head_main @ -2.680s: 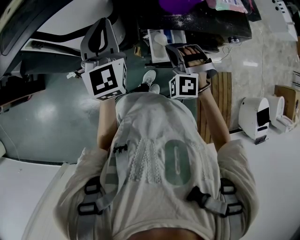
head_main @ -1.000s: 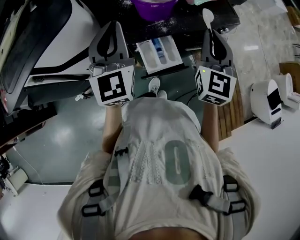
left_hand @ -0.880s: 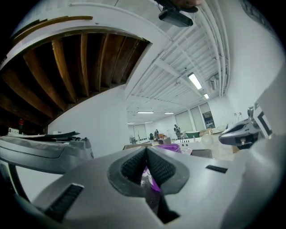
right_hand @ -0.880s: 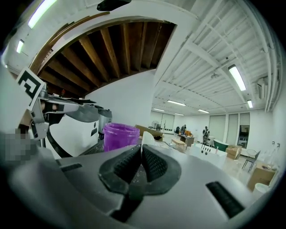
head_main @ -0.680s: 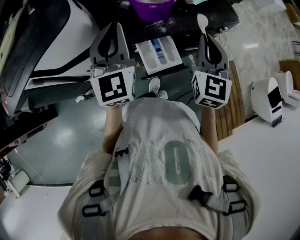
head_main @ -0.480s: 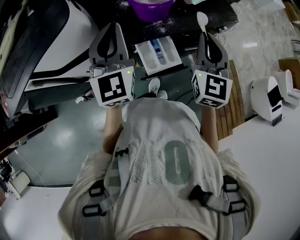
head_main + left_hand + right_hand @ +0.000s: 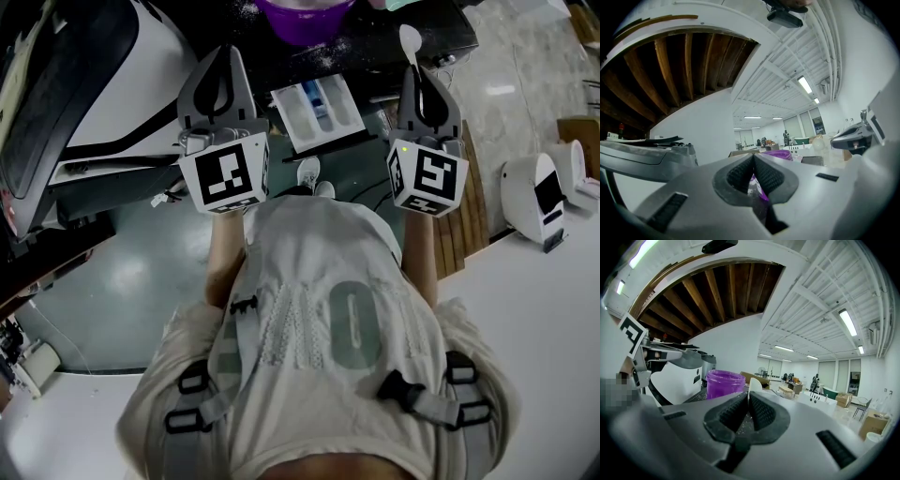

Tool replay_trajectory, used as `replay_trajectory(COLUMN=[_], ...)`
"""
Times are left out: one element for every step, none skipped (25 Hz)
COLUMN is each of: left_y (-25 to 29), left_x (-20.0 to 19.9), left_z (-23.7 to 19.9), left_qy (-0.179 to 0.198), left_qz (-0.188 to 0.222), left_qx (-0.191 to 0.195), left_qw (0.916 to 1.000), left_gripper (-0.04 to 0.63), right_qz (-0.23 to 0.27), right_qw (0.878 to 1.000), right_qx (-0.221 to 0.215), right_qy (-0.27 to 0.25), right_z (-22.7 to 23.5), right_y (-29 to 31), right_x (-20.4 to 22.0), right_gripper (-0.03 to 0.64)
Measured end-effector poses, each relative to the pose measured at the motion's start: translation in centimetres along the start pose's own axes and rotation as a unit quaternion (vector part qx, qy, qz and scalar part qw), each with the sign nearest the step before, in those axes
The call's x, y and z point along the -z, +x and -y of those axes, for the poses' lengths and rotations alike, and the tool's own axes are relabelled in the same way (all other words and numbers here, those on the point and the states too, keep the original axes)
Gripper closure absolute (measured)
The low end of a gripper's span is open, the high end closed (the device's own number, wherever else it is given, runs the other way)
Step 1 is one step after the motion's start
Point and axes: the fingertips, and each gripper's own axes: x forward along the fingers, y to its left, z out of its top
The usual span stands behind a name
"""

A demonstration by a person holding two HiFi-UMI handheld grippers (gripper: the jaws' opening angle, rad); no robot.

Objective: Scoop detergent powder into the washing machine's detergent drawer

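A white spoon (image 7: 410, 38) sticks out of my right gripper (image 7: 418, 64), which is shut on its handle; the spoon's bowl (image 7: 754, 384) shows just above the pads. A purple detergent tub (image 7: 305, 11) stands on the dark, powder-speckled machine top. In the right gripper view the tub (image 7: 723, 383) is left of the spoon. The white detergent drawer (image 7: 317, 108) with a blue compartment is pulled open between the grippers. My left gripper (image 7: 223, 52) is shut with nothing in it, left of the drawer. Its jaws (image 7: 753, 158) meet in front of the tub (image 7: 776, 153).
A white washing machine body (image 7: 103, 84) fills the left. A wooden slat mat (image 7: 459, 220) lies on the floor at the right, and a small white device (image 7: 532, 202) stands beside it. The person's torso with grey straps (image 7: 328, 328) hides the lower floor.
Since 2.7 s ago my right gripper has moved from over the drawer to its right, spoon pointing up. In the last second it only swayed slightly; the left gripper stayed.
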Motion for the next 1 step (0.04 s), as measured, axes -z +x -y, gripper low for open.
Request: replay_trajectory(left_y=[0.06], left_x=[0.05], left_z=[-0.05], left_qy=[0.000], left_qz=[0.000], left_qx=[-0.001], left_qw=[1.0000], left_gripper=[0.574], right_qz=[-0.001], right_qw=[1.000], right_qx=[0.001], right_qy=[0.000], right_z=[0.05], right_y=[0.06], right_x=[0.07], right_gripper=[0.606])
